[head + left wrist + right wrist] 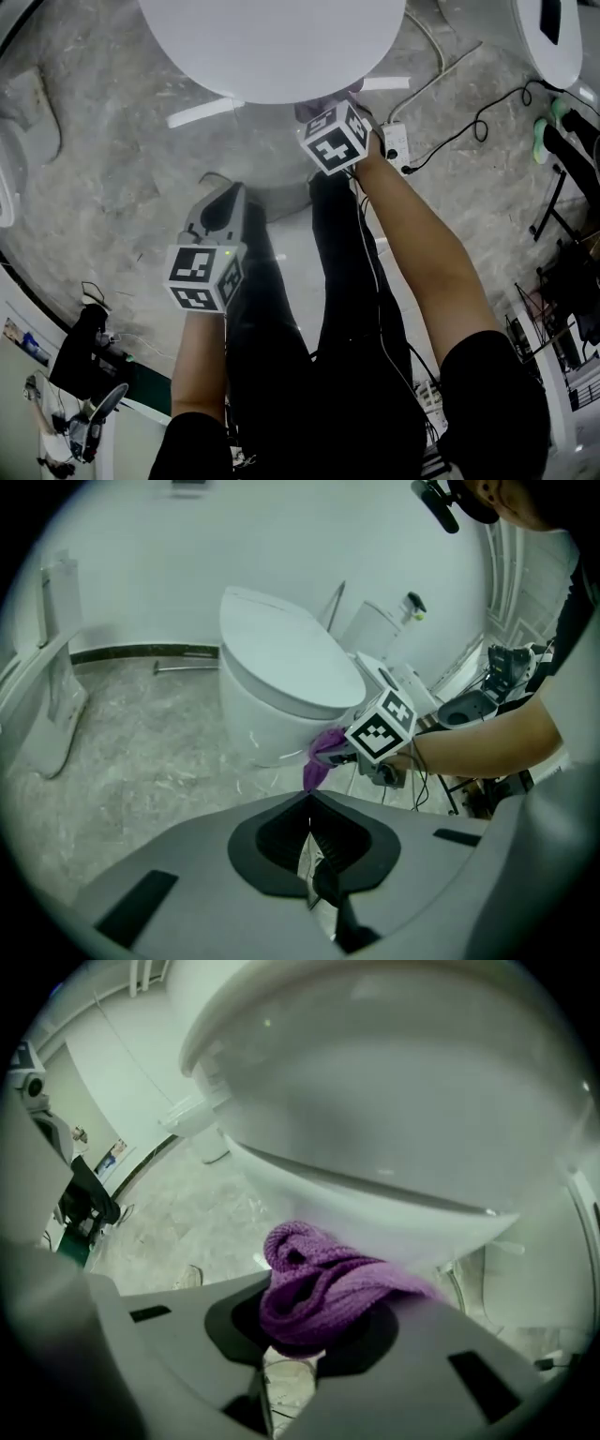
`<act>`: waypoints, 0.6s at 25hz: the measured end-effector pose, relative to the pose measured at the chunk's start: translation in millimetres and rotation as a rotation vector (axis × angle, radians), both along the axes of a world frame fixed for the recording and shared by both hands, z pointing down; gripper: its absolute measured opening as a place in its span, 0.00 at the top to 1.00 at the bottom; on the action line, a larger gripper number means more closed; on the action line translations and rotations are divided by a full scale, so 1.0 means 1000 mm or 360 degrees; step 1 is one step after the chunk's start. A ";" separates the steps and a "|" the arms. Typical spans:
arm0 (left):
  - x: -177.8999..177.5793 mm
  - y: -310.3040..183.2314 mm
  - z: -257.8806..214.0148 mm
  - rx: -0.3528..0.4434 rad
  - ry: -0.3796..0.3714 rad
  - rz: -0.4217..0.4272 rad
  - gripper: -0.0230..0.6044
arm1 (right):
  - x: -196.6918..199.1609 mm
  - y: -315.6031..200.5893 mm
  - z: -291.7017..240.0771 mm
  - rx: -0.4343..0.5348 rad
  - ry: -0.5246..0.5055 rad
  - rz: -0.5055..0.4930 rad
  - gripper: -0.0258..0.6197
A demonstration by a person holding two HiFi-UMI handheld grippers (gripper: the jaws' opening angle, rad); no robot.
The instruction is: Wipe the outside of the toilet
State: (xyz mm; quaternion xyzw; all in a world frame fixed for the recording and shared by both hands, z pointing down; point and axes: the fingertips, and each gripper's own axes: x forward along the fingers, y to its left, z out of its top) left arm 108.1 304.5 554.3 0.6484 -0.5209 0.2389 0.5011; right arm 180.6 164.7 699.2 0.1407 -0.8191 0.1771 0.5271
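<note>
Grey mottled stone floor [103,178] and a plain white wall [281,546] frame a bathroom holding one white toilet [272,47], one purple knitted cloth [319,1283] and two hand-held grippers. The toilet fills the head view at 12 o'clock. The right gripper [326,105] reaches under the bowl's edge, jaws clamped on the bunched cloth. The cloth lies against the bowl's outer underside at that gripper's 12 o'clock. The left gripper [218,208] hangs apart from the toilet, at 7 o'clock from the right one, jaws closed together on nothing. One white power strip [396,142] lies on the floor at the right gripper's 3 o'clock.
</note>
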 end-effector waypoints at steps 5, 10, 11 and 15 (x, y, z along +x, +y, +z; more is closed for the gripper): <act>-0.054 0.040 0.022 -0.0066 0.0014 -0.0102 0.95 | -0.047 0.029 -0.004 -0.0055 0.0032 0.0041 0.83; -0.084 0.056 0.024 -0.0021 0.0083 -0.0190 0.95 | -0.073 0.035 -0.011 -0.0175 -0.0009 0.0408 0.83; -0.093 0.060 0.024 -0.0012 0.0086 -0.0192 0.95 | -0.079 0.035 -0.012 -0.0176 -0.0024 0.0472 0.84; -0.133 0.080 0.027 -0.0002 0.0089 -0.0222 0.95 | -0.104 0.038 -0.020 -0.0158 -0.0071 0.0675 0.83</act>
